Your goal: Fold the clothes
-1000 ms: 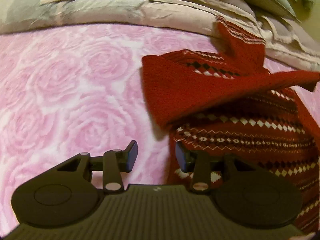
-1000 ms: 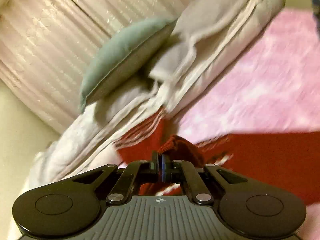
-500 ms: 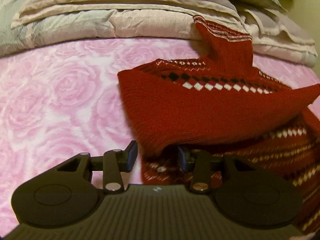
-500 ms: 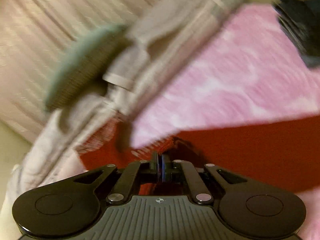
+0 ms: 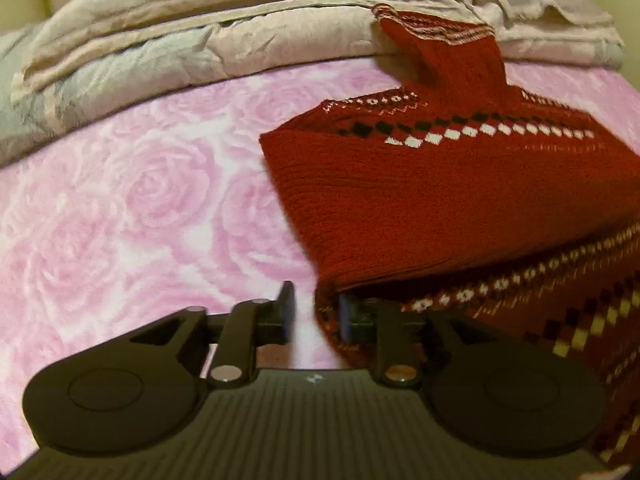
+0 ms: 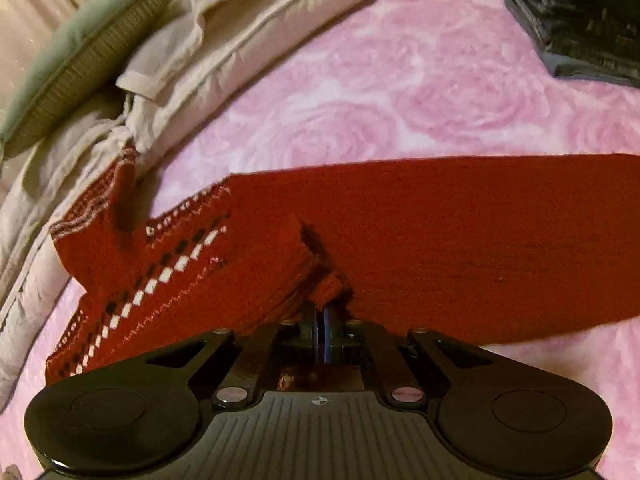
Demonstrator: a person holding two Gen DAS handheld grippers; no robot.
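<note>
A red knit sweater [image 5: 460,200] with white and black diamond bands lies on the pink rose bedspread [image 5: 120,220], its plain red part folded across the patterned body. My left gripper [image 5: 316,316] sits low at the sweater's near left edge. Its jaws are closing, with the fabric edge between them beside the right pad and a gap still showing on the left. In the right wrist view my right gripper [image 6: 323,332] is shut on a pinch of the sweater [image 6: 460,240], close above the cloth. One sleeve [image 6: 104,216] runs up onto the bedding.
Folded beige and grey quilts [image 5: 200,40] line the far side of the bed, with a green pillow [image 6: 80,52] on top. A stack of dark folded jeans [image 6: 580,20] lies at the far right. Bare pink bedspread [image 6: 400,92] spreads left of the sweater.
The left jaws have narrowed around the sweater's edge. The right gripper has come down with its pinch of fabric, and the red folded part now lies lower and flatter over the body.
</note>
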